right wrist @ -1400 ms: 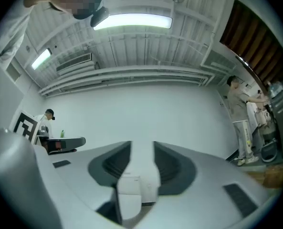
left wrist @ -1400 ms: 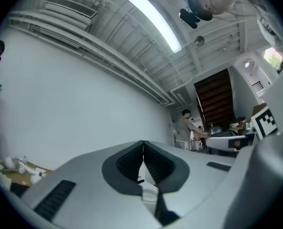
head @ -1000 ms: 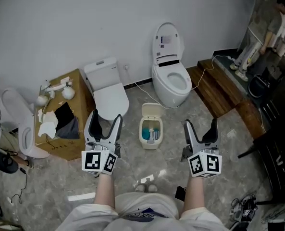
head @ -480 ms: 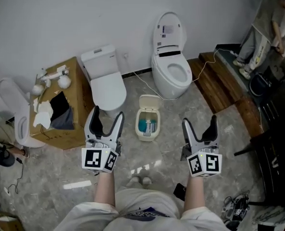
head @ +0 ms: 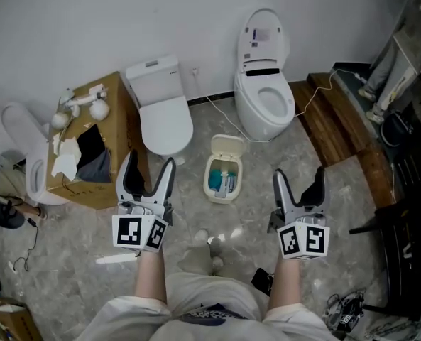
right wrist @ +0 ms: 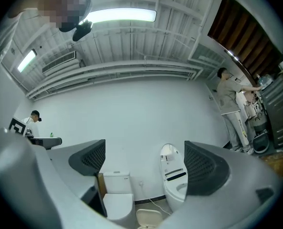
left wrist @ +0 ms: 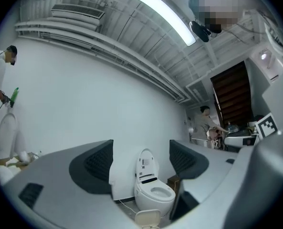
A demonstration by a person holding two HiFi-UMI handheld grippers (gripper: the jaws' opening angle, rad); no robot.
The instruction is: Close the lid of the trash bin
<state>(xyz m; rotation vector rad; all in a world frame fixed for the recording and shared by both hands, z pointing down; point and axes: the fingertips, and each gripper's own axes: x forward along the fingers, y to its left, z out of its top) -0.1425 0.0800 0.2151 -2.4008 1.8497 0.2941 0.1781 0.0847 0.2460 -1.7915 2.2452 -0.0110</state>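
Setting: bathroom-fixture room, grey marbled floor [head: 247, 215], plain white wall [head: 196, 20] behind.

Fixtures along the wall: closed toilet [head: 162, 116]; open toilet [head: 265, 98] with its seat cover raised; cardboard box [head: 89, 155] at the left; wooden step [head: 338, 130] at the right.

Task item: trash bin [head: 223, 178], small and cream-coloured, standing on the floor in front of the two toilets and between them. Lid [head: 227, 146] is tipped up at the back edge; blue and white contents show inside.

Left hand-held gripper [head: 148, 163]: jaws apart, nothing between them. It is held above the floor, left of the bin and apart from it.

Right hand-held gripper [head: 299, 176]: jaws apart, nothing held. It is right of the bin and also apart from it.

Position note: the bin lies ahead, roughly midway between the two hand-held grippers; neither touches it.

Progress: not begun, by appearance. The lid is fully open. Remaining, by judgement: reach the raised lid with either hand-held gripper and push it forward and down until it seats on the rim.
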